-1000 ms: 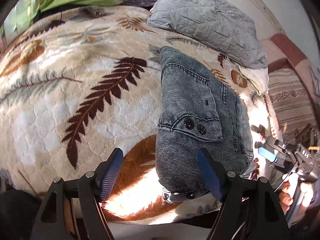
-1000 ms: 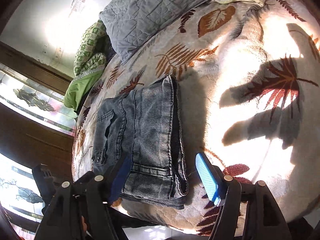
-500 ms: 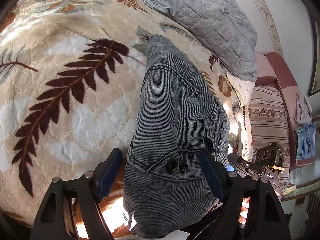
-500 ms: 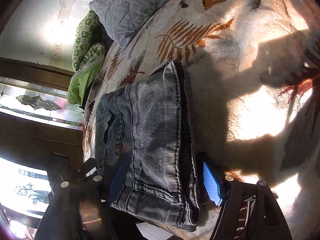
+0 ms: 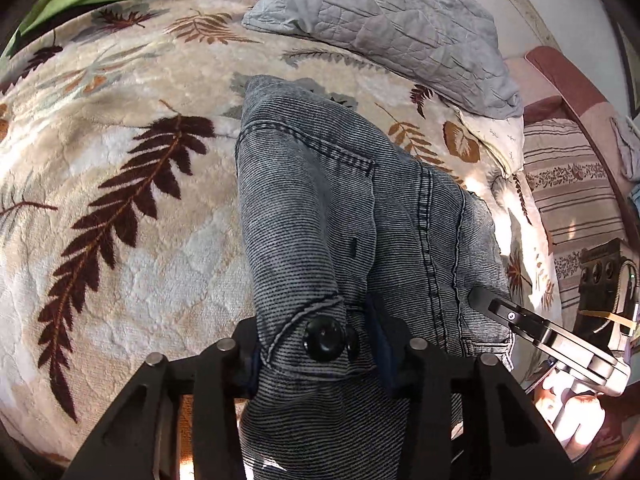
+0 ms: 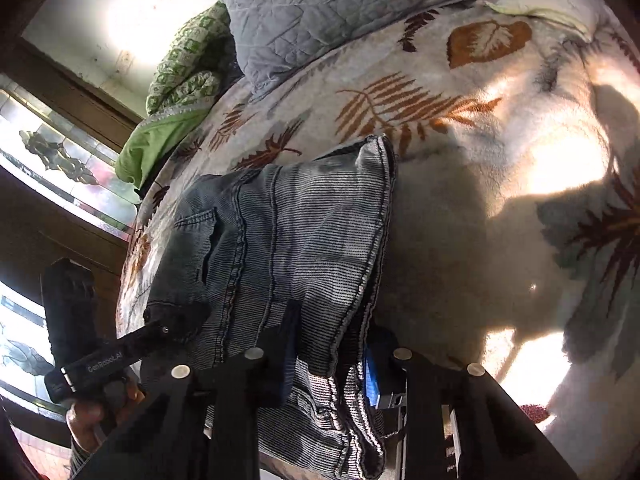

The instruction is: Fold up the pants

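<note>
Right tongs (image 6: pixel 330 354) clamped on folded pants (image 6: pixel 288 240) — leaf-print blanket (image 6: pixel 460 128) beneath.

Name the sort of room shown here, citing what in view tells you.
Most likely a bedroom: the jeans lie on a bed spread with a leaf-patterned fleece blanket, a grey quilted pillow sits beyond them, and green bedding is bunched by a window.

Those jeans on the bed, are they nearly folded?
Nearly. The jeans already lie as a compact stacked bundle on the leaf blanket. The left gripper and right gripper both clamp the near edge. Left: probably a last fold or setting down.
</note>
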Motion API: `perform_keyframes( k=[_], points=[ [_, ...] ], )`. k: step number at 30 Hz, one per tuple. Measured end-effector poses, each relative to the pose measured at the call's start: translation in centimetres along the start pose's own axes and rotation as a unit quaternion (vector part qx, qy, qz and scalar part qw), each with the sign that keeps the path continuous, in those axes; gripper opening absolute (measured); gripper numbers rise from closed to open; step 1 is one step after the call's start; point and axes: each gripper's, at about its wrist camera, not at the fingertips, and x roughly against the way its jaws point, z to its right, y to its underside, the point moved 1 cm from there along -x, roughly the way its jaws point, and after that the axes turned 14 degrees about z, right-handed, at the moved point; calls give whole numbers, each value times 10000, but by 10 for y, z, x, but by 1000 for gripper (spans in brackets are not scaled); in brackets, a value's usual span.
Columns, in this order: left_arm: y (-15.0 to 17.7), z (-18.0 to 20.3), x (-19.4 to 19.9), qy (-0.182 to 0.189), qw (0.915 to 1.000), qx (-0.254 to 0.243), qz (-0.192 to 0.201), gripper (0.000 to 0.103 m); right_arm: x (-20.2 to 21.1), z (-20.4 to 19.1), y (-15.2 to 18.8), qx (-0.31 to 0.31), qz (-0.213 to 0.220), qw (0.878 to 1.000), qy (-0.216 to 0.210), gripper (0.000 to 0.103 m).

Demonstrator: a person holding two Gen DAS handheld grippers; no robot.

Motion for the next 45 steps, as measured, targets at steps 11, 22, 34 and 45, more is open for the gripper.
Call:
perform_keyframes(
  k=[11, 22, 34, 45],
  points=[
    [-31, 23, 55, -13, 9928, -798, 892, 28, 39, -59, -22, 650, 606, 9960, -117, 22],
    [-104, 14, 51, 185, 9898, -590, 1284, 28, 31, -101, -107, 1000, 960, 9898, -321, 22],
    [-99, -19, -8, 45, 9966, -353, 738, 29, -38, -78, -110, 771, 447, 9959, -165, 22],
    [-78, -49, -32, -372, 9984, 295, 303, 74, -86, -25, -82, 123, -116, 9995, 249, 42]
  ],
)
